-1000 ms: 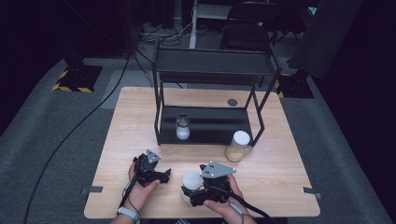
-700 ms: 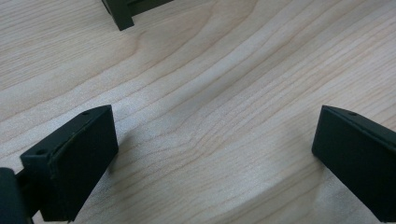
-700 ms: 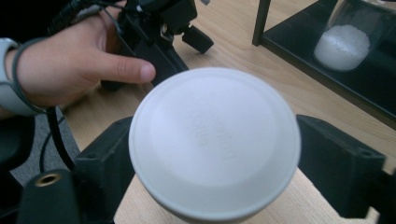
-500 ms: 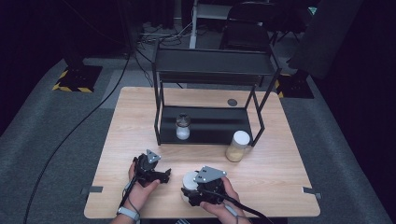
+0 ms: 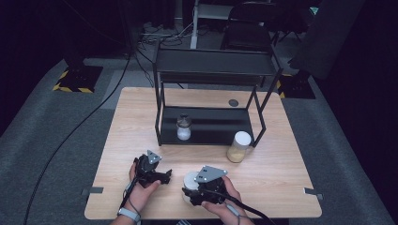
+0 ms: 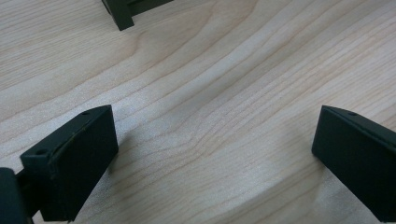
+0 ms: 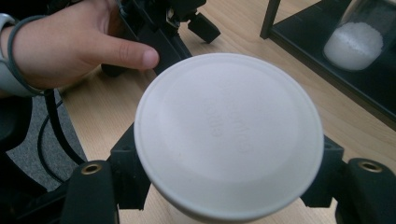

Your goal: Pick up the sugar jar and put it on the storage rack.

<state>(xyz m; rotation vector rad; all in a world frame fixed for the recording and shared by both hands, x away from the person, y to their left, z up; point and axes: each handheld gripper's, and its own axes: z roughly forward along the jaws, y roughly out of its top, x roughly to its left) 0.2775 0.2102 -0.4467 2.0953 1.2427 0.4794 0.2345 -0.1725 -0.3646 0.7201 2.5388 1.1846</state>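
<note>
The fingers (image 7: pixel 88 191) of the right gripper (image 7: pixel 224 186) sit on either side of a white-lidded jar (image 7: pixel 229 135), pressed against its body just under the broad round lid. In the high view the same jar (image 5: pixel 190 180) stands at the near edge of the tabletop (image 5: pixel 122 126), partly covered by the right gripper (image 5: pixel 199 194) and the hand behind it.

The fingers (image 6: pixel 74 163) of the left gripper (image 6: pixel 215 163) are spread wide with nothing between them but bare wood grain. In the high view the left gripper (image 5: pixel 162 176) rests low over the tabletop, just left of the jar and apart from it. The right gripper view shows the left hand (image 7: pixel 70 44) wrapped around that gripper, a band at the wrist.

Farther back, a black two-level rack (image 5: pixel 211 70) stands on the tabletop. On its lower shelf sits a small glass jar (image 5: pixel 183 128) of white grains. A second white-lidded jar (image 5: pixel 239 146) with yellowish contents stands on the tabletop just beside the rack's front right leg, well apart from both grippers.
</note>
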